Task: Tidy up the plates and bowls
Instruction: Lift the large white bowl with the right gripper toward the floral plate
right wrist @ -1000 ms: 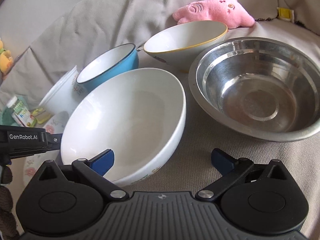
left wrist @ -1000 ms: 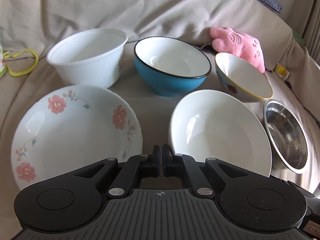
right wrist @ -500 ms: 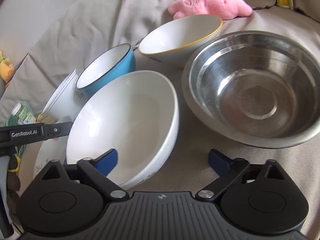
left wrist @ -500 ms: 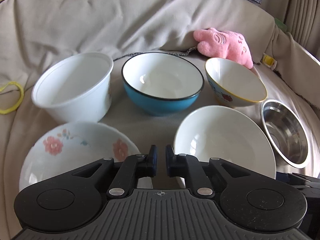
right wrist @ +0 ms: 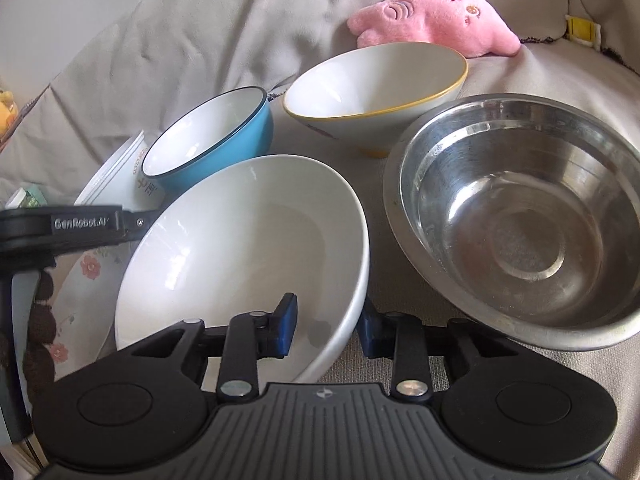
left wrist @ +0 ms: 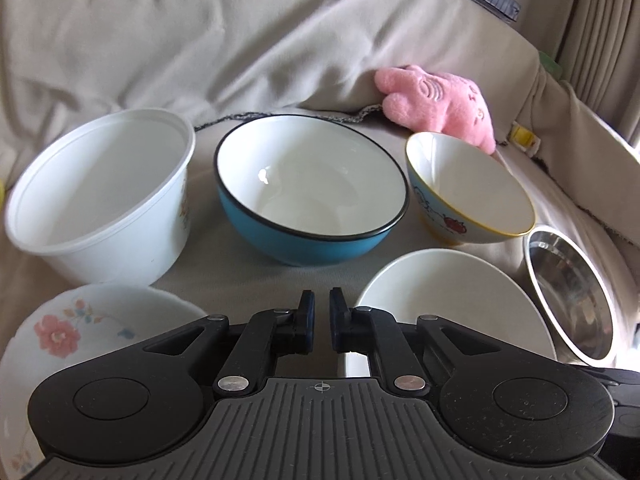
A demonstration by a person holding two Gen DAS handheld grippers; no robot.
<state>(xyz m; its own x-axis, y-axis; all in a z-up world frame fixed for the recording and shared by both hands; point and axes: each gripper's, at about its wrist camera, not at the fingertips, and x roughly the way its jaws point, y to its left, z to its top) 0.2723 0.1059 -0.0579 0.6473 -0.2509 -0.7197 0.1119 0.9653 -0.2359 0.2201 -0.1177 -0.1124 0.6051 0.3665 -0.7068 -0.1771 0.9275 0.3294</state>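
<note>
Bowls and plates lie on a beige cloth-covered sofa. My right gripper [right wrist: 326,322] has its blue pads closed on the near rim of the plain white bowl [right wrist: 240,256], one pad inside and one outside. That bowl also shows in the left wrist view [left wrist: 452,300]. My left gripper [left wrist: 319,320] is almost shut and empty, above the gap between the flowered plate [left wrist: 72,328] and the white bowl. Behind stand a white plastic tub [left wrist: 100,196], a blue bowl [left wrist: 308,192], a yellow-rimmed bowl [left wrist: 468,188] and a steel bowl [right wrist: 520,216].
A pink plush toy [right wrist: 436,20] lies at the back against the sofa cushion. The steel bowl sits right beside the white bowl on its right. The left gripper's body [right wrist: 60,228] crosses the right wrist view's left edge. A small green-labelled item [right wrist: 28,198] is far left.
My right gripper's fingers have closed from wide open onto the white bowl's near rim. My left gripper has pulled back and tilted up, so the flowered plate fills less of its view.
</note>
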